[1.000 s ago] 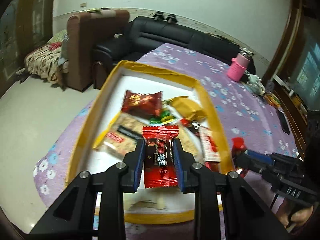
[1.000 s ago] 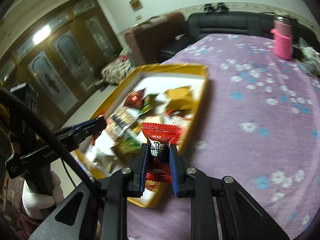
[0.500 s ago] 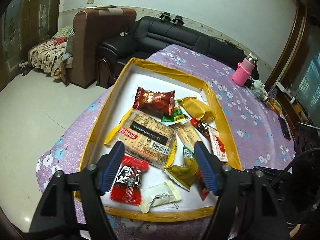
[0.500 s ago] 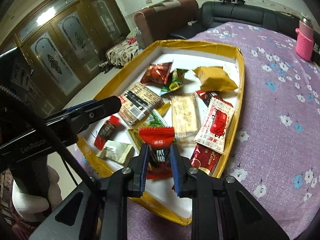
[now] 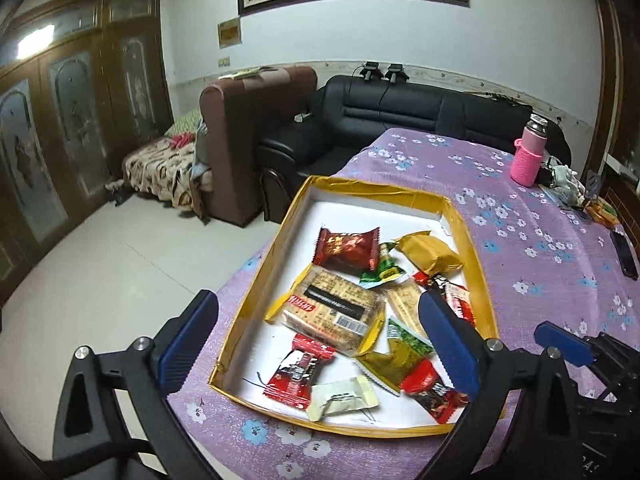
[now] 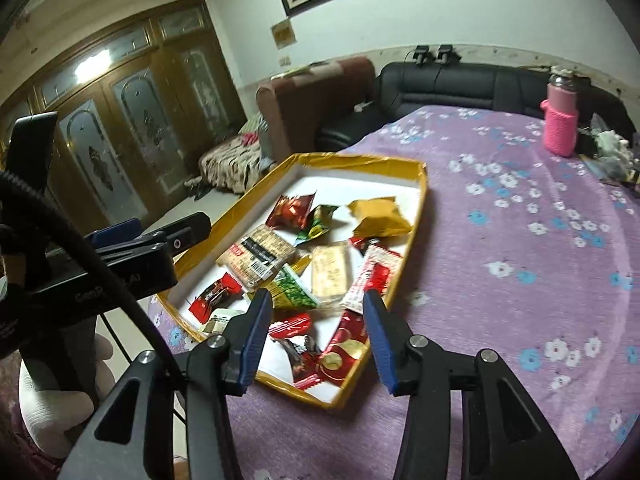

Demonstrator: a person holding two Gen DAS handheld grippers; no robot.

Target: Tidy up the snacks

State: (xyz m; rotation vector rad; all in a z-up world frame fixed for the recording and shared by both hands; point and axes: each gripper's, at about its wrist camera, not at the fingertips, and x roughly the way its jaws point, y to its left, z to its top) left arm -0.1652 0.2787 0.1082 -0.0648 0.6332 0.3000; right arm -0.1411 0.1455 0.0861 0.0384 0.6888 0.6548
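Note:
A shallow yellow-rimmed tray (image 5: 256,300) (image 6: 418,208) on the purple flowered tablecloth holds several wrapped snacks: a big cracker pack (image 5: 332,316) (image 6: 260,256), a dark red packet (image 5: 346,248), a yellow packet (image 5: 432,254) (image 6: 378,216) and two red candies (image 5: 298,372) (image 5: 434,394), the second also in the right wrist view (image 6: 298,344). My left gripper (image 5: 318,340) is open and empty above the tray's near end. My right gripper (image 6: 318,332) is open and empty over the tray's near corner.
A pink bottle (image 5: 530,156) (image 6: 562,124) stands at the far side of the table. A black phone (image 5: 624,254) lies at the right edge. A black sofa (image 5: 400,116) and brown armchair (image 5: 248,136) stand beyond the table.
Both grippers opened and dropped their red candies into the tray, first the left, then the right. Both then drew back and up from the tray.

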